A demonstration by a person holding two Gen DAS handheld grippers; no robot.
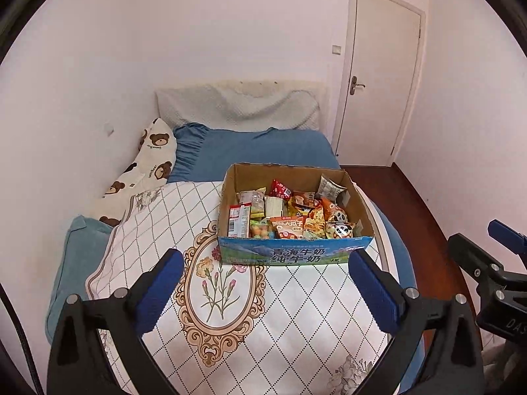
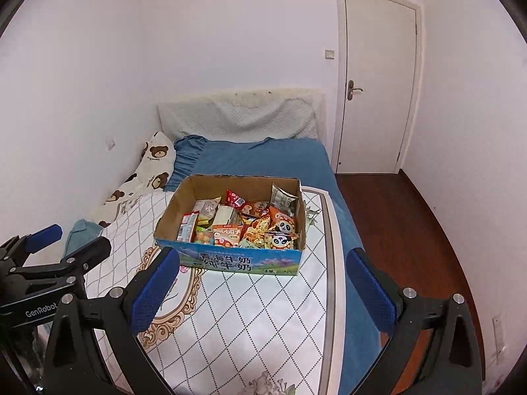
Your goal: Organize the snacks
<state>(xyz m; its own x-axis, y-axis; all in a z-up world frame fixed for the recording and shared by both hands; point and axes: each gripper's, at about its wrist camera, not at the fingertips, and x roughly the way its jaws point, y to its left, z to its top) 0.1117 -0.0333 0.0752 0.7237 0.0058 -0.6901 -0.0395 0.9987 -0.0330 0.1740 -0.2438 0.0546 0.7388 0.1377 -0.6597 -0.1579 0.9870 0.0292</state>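
Seen from both wrist cameras at what looks like the very start of the job: a cardboard milk carton box (image 1: pixel 293 256) resting on the quilted cover (image 1: pixel 296 322) of a bed (image 1: pixel 263 148), packed with a loose jumble of snack packets (image 1: pixel 290 214). Among them, a red-and-white pack (image 1: pixel 238 222) standing at the left wall, an orange sunflower-seed bag (image 1: pixel 287 228) near the front, two panda-print bags (image 1: pixel 339 228) at the right front, and a crumpled grey pouch (image 1: pixel 329 187) propped in the far right corner. Left claw (image 1: pixel 266 296) spread wide and empty, hovering short of the box's front wall; right claw (image 2: pixel 263 293) likewise agape and holding nothing, also near the box but not touching it. Nothing sorted so far, judging by the heap: packets overlapping, tilted at odd angles, no visible grouping, and none lying outside the box. Left to do, apparently all of it: picking, grouping and arranging the packets. Beyond, a bear-print pillow (image 1: pixel 148 161) against the wall, a closed white door (image 1: pixel 378 82) and dark wooden floor (image 2: pixel 411 230).
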